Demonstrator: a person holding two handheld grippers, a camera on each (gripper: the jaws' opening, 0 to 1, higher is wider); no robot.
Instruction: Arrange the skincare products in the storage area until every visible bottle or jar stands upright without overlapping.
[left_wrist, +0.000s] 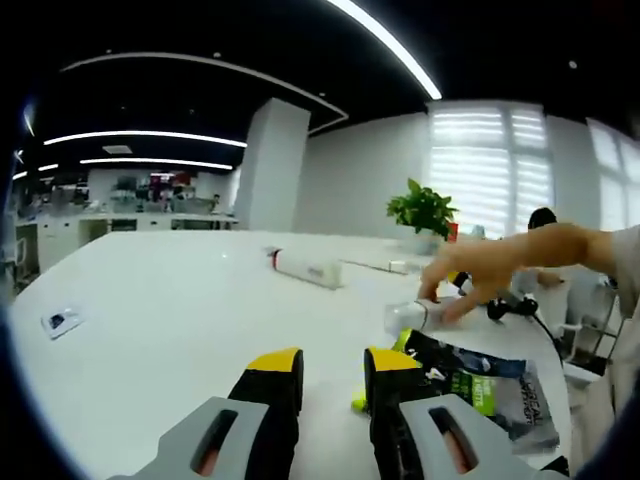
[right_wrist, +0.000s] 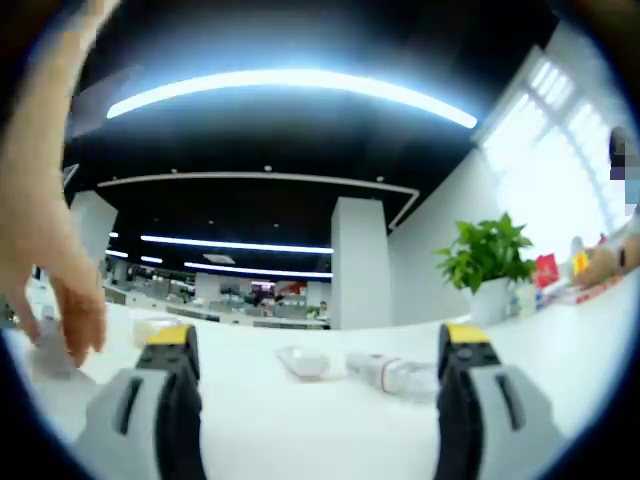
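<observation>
Left gripper view looks across a broad white worktop (left_wrist: 170, 330), with a small card (left_wrist: 61, 322) lying at nine o'clock. The left gripper (left_wrist: 332, 375) sits low at six o'clock, its yellow-tipped fingers close together with only a narrow gap and nothing between them. At twelve o'clock a white tube (left_wrist: 305, 267) lies on its side, well apart from everything else. Further right, a bare hand (left_wrist: 478, 282) reaches in from three o'clock and touches a small clear bottle (left_wrist: 410, 316) lying flat, just beside a dark printed pouch (left_wrist: 480, 385); a potted plant (left_wrist: 423, 210) stands beyond. Right gripper view shows the right gripper (right_wrist: 315, 365) with fingers spread wide and empty, the same hand blurred at nine o'clock, and a flat white item (right_wrist: 302, 362) beside a clear bottle (right_wrist: 395, 375) lying at six o'clock. To my eye nothing stands upright yet. The sensible move is to wait until the hand clears, then take one bottle across its body near the middle and tip it slowly onto its base, away from the pouch.
</observation>
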